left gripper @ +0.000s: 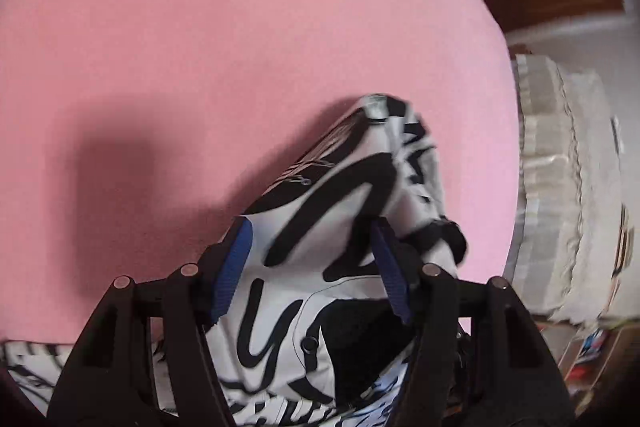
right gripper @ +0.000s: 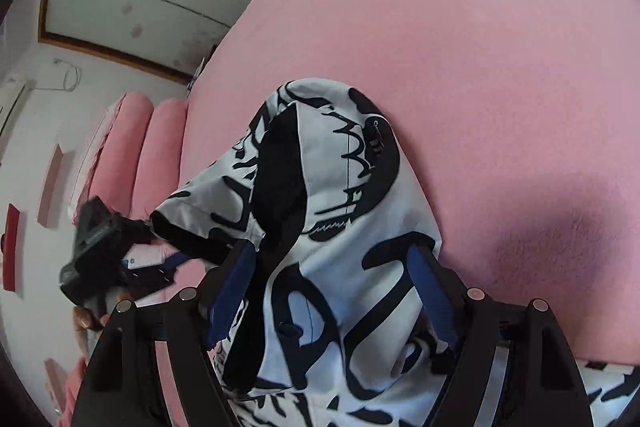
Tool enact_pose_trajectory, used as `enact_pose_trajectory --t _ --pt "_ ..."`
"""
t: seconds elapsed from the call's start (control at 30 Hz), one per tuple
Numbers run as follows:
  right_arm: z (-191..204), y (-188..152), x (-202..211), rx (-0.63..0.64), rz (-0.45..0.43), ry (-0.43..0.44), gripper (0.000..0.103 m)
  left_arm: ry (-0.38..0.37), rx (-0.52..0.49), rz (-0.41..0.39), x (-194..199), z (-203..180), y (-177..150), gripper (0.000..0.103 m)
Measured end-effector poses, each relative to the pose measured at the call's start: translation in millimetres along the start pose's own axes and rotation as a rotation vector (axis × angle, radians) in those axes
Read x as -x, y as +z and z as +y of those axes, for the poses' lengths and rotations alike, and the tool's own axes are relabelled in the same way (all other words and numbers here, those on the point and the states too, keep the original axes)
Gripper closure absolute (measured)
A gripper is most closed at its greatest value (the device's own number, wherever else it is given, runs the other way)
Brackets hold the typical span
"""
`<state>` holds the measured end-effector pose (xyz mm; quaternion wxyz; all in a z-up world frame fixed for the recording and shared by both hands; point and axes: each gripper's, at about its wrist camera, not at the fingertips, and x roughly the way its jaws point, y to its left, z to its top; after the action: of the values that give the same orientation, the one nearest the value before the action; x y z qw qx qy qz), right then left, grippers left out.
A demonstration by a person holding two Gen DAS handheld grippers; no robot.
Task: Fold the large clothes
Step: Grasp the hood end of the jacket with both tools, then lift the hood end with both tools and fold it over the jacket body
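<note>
- The garment point(left gripper: 320, 227), white with bold black lettering and black trim, lies bunched on the pink bed point(left gripper: 240, 47); every place below is given relative to this garment.
- The left hand-held gripper point(left gripper: 314, 263) comes in from the garment's near edge, and a thick fold of the cloth fills the gap between its two blue-padded fingers point(left gripper: 236, 267); both pads lie against the fabric, so it is holding the garment.
- Beyond those fingers the garment's folded end tapers to a point on the pink bed.
- The right hand-held gripper point(right gripper: 332, 291) also straddles the garment, blue pads set wide to either side of a bunched hump of cloth; whether the pads press on it cannot be told.
- In the right wrist view, the other hand-held gripper point(right gripper: 104, 247) shows at the garment's left edge, at a black-trimmed corner.
- Pink pillows point(right gripper: 148, 147) lie left of the garment, past the bed's edge.
</note>
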<state>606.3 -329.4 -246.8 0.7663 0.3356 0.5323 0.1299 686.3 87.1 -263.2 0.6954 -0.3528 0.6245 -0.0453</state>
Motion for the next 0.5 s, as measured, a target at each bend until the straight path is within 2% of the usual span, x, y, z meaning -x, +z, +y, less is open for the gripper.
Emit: enact_pose_trajectory --t 0.1,0.2,0.23,0.3,0.37,0.43,0.5 --pt "-4.7 3.2 -12.6 0.024 0.007 -0.007 0.023 0.041 0.036 -0.018 -16.4 11.0 1.8 0.045" --pt "-5.0 5.0 -6.9 0.052 -0.041 0.015 0.023 0.048 0.037 -0.021 -27.6 11.7 7.3 0.045" --pt "-7.9 5.3 2.3 0.047 -0.077 0.053 0.023 0.037 0.031 -0.032 -27.2 10.6 8.6 0.045" --pt "-15.3 5.8 16.8 0.029 -0.129 0.069 0.023 -0.009 0.014 -0.084 -19.8 7.2 12.2 0.045" --pt "-23.4 7.8 15.0 0.018 -0.115 0.043 0.023 -0.035 -0.002 -0.109 -17.3 4.3 17.6 0.045" --pt "-33.6 13.4 1.6 -0.004 -0.045 0.002 0.023 -0.031 0.001 -0.082 -26.4 3.9 25.3 0.043" --pt "-36.0 14.7 -9.9 0.01 -0.014 -0.012 0.023 -0.057 0.056 -0.027 -41.1 6.0 25.2 0.04"
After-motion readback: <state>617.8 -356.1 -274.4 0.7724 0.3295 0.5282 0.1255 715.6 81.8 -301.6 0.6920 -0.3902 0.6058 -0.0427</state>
